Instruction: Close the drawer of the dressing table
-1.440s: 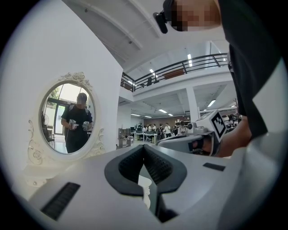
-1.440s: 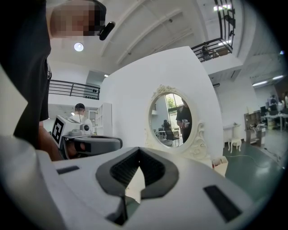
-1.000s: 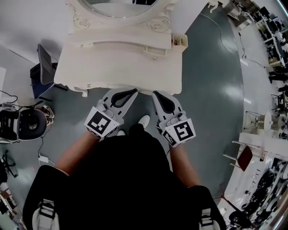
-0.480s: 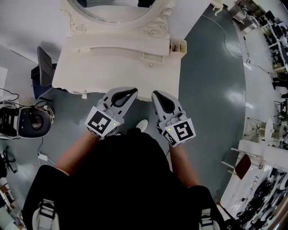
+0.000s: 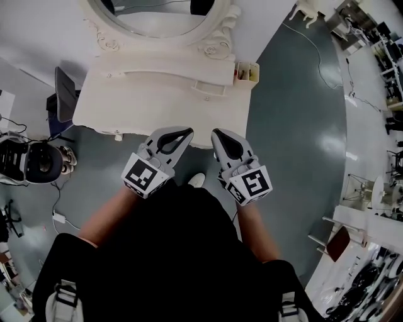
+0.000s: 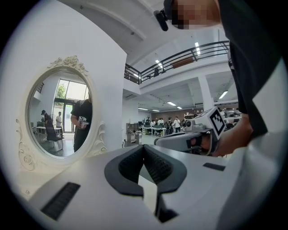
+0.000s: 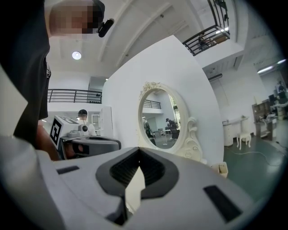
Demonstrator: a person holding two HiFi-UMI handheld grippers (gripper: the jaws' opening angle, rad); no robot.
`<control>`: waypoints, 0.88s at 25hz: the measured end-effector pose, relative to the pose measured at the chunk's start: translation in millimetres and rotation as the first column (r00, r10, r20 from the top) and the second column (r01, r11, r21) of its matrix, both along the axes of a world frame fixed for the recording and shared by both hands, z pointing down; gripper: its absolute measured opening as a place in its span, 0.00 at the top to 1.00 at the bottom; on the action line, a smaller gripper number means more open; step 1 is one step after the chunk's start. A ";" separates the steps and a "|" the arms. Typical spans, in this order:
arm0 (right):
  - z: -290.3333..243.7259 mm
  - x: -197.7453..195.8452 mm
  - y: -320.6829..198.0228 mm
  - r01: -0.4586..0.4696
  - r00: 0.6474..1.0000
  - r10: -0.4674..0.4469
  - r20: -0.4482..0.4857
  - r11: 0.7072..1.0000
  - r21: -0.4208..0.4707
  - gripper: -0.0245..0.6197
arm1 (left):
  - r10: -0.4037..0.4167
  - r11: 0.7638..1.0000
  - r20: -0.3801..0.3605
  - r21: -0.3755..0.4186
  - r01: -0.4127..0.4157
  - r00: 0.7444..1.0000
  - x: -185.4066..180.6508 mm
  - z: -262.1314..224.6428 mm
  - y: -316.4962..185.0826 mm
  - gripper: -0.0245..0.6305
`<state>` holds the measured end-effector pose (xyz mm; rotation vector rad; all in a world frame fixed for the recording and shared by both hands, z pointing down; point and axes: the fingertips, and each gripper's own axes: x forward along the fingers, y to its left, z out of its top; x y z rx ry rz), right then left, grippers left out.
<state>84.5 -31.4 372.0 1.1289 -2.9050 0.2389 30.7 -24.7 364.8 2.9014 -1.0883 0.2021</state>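
The floor (image 5: 296,126) is grey and shiny, the wall (image 5: 38,25) is white, and a cream dressing table (image 5: 145,100) with a big oval mirror (image 5: 157,12) stands against it. The left gripper (image 5: 187,131) has its two jaws pressed tight together with nothing between them. The right gripper (image 5: 216,132) is the same, squeezed shut and empty. Both point flat at the table, side by side, with their tips right at its front edge near the middle. The drawer (image 5: 200,142) is down there between the two tips, under the table top. From above only a small pale lip of it shows, so I cannot tell for sure how far out it sits. The step now should be the push. To do it well, both closed tips should rest flat on the drawer front, one on each side of its middle. They should go forward together at the same speed, so the drawer slides straight and does not jam crooked. Push gently and stop when the front sits even with the table, so the table does not bump the wall and shake the mirror.
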 end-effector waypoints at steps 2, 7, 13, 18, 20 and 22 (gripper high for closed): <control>1.7 2.7 -3.6 0.004 1.000 -0.004 0.005 1.000 -0.006 0.96 | 0.001 1.000 -0.002 0.001 -0.001 1.000 4.1 1.0 -2.2 0.97; 14.9 7.6 -18.9 -0.005 1.000 0.006 0.003 1.000 -0.027 0.96 | 0.012 1.000 -0.006 0.004 -0.012 1.000 10.0 6.2 -15.6 0.97; 19.2 8.1 -40.8 -0.035 0.999 0.034 -0.020 0.999 -0.031 0.96 | 0.043 0.999 -0.022 0.005 -0.042 0.999 9.8 12.2 -38.4 0.97; 27.6 10.4 -72.8 -0.077 0.996 0.075 -0.042 0.996 -0.051 0.96 | 0.074 0.997 -0.035 0.012 -0.074 0.997 7.1 12.3 -71.7 0.97; 37.1 8.2 -85.7 -0.092 0.994 0.087 -0.066 0.993 -0.067 0.96 | 0.087 0.996 -0.045 0.007 -0.087 0.995 2.9 16.8 -85.0 0.97; 48.4 4.5 -99.3 -0.110 0.991 0.103 -0.087 0.990 -0.089 0.96 | 0.103 0.995 -0.050 0.002 -0.103 0.993 -2.2 21.8 -98.3 0.97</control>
